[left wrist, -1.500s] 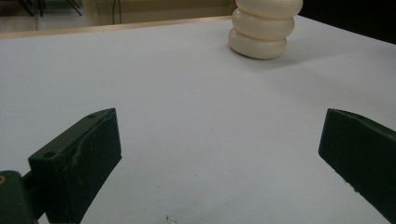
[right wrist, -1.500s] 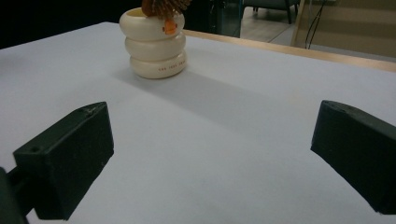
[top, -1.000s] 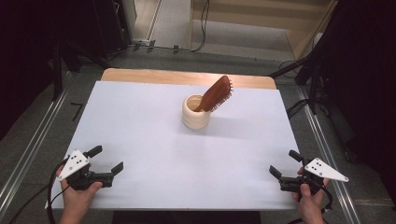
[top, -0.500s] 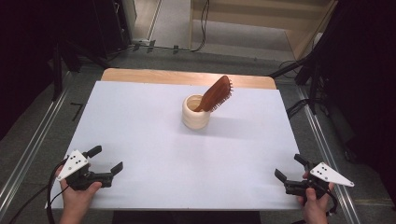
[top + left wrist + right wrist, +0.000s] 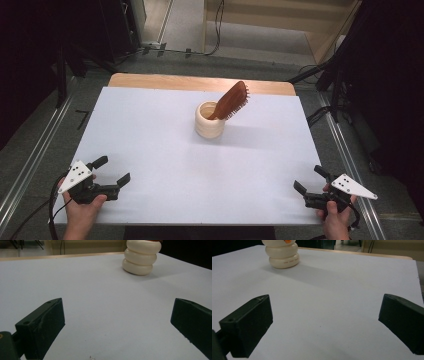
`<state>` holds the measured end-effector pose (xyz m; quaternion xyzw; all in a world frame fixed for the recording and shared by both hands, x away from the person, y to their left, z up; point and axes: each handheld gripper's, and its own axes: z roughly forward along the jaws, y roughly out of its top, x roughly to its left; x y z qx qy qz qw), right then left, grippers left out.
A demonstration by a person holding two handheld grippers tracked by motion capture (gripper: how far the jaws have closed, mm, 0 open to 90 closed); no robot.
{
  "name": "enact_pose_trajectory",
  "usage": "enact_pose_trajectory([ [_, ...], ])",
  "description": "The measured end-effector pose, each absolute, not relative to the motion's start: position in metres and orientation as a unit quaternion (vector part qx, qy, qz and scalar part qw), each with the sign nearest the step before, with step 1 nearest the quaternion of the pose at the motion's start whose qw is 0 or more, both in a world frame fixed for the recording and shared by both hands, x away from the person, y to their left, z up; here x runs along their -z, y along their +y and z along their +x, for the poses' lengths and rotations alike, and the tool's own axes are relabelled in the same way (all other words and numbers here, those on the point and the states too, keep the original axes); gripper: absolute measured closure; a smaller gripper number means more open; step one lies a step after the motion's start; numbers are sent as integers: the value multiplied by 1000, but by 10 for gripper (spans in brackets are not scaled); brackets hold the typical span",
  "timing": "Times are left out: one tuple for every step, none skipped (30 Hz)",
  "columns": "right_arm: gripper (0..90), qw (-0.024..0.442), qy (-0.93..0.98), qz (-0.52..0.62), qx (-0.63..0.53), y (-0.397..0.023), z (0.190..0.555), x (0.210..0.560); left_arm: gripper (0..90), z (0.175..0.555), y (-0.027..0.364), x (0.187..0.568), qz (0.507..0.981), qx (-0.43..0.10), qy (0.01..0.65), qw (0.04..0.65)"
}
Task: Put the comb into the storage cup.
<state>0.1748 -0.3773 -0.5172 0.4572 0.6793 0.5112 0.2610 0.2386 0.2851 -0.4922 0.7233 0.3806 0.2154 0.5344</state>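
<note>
A cream ribbed cup (image 5: 209,120) stands upright past the middle of the white table (image 5: 150,140). A brown wooden hairbrush (image 5: 231,100) leans in it, bristles to the right. My left gripper (image 5: 111,170) is held low at the near left corner, open and empty. My right gripper (image 5: 310,179) is held at the near right corner, open and empty as well. In the left gripper view the cup (image 5: 140,256) sits far ahead at the upper right. In the right gripper view the cup (image 5: 282,253) sits far ahead at the upper left.
A wooden strip (image 5: 200,82) runs along the table's far edge. Metal rails (image 5: 35,155) flank the table on the floor at both sides. Cables and black stands crowd the floor behind.
My right gripper has drifted to the right and nearer the table's front edge. The left gripper, cup and brush have stayed put.
</note>
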Motion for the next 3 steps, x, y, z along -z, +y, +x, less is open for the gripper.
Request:
enact_pose_trajectory([
  [0,261,679,458,-511,-378,175,517,0,238,285,492,723,-215,380,535],
  [0,260,677,459,-513,-378,175,517,0,238,285,492,724,-215,380,535],
  [0,259,676,460,-514,-378,175,517,0,238,285,492,724,-215,379,535],
])
